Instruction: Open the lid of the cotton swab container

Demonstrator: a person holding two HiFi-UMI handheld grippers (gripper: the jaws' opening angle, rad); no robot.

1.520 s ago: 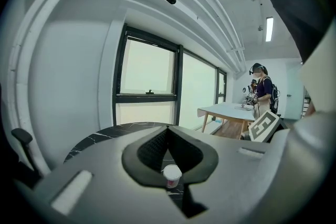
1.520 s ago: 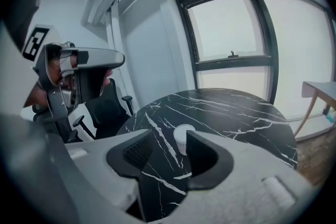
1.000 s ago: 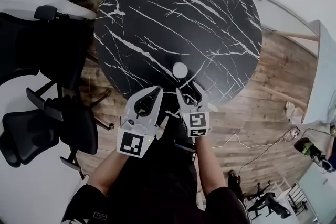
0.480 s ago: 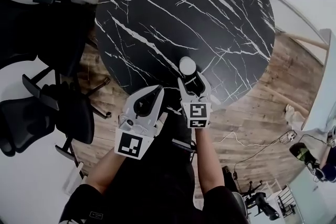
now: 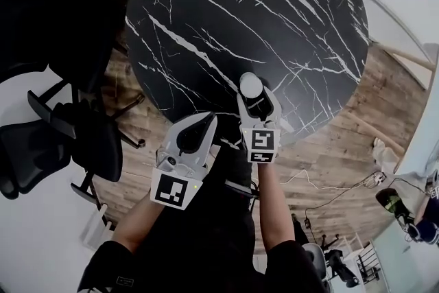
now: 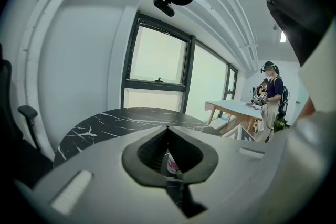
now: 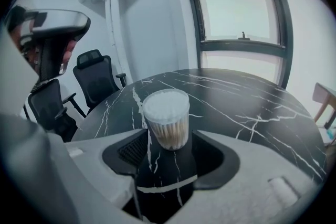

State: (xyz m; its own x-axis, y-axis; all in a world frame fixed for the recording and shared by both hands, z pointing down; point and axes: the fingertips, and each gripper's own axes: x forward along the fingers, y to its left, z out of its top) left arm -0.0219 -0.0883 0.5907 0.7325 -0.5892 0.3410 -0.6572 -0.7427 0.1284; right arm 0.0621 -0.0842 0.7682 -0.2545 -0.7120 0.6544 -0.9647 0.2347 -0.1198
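Note:
The cotton swab container (image 5: 250, 85) is a clear cylinder with a white lid, standing upright near the front edge of the black marble table (image 5: 226, 3). My right gripper (image 5: 257, 103) is open, and its jaws have just been opening wider. In the right gripper view the container (image 7: 167, 115) stands between the tips of the right gripper (image 7: 173, 138), and the pads do not press on it. My left gripper (image 5: 204, 121) is shut and empty, to the left and short of the container. Through the left gripper (image 6: 167, 128), a bit of the container (image 6: 171, 164) shows.
Black office chairs (image 5: 48, 141) stand left of the table. Wooden floor with cables (image 5: 322, 189) lies to the right. In the left gripper view another person (image 6: 273, 93) stands at a wooden table (image 6: 236, 108) by the windows.
My right gripper has moved forward and down, so the container now sits between its jaws instead of ahead of them. The left gripper has hardly moved.

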